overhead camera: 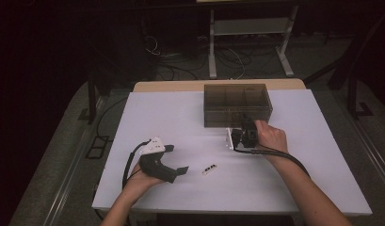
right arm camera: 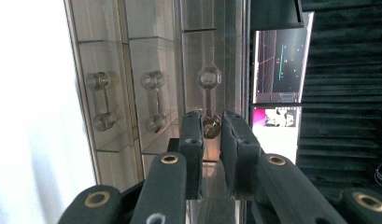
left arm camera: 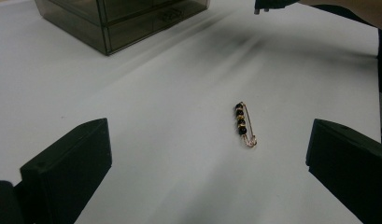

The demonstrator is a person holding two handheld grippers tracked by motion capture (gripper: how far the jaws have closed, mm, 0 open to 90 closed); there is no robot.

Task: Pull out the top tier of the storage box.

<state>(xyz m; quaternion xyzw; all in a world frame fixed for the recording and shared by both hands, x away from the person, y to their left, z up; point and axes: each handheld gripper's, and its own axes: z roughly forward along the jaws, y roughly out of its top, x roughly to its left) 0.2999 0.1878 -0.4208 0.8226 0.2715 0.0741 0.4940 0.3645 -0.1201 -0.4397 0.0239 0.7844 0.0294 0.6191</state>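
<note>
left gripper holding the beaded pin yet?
No. In the left gripper view the beaded safety pin lies on the white table, clear of the left gripper, whose jaws stand wide apart.

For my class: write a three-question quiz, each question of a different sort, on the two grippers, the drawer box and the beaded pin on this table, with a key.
1. True or false: the left gripper has its jaws shut on the pin.
2. Which does the right gripper close on? A) the pin B) a drawer handle of the box C) the table edge
3. Fill in: in the left gripper view, the pin lies flat on the table, ahead of and ______ the two wide-apart jaws.

Key:
1. False; the jaws are open and the pin lies untouched.
2. B
3. between
</note>
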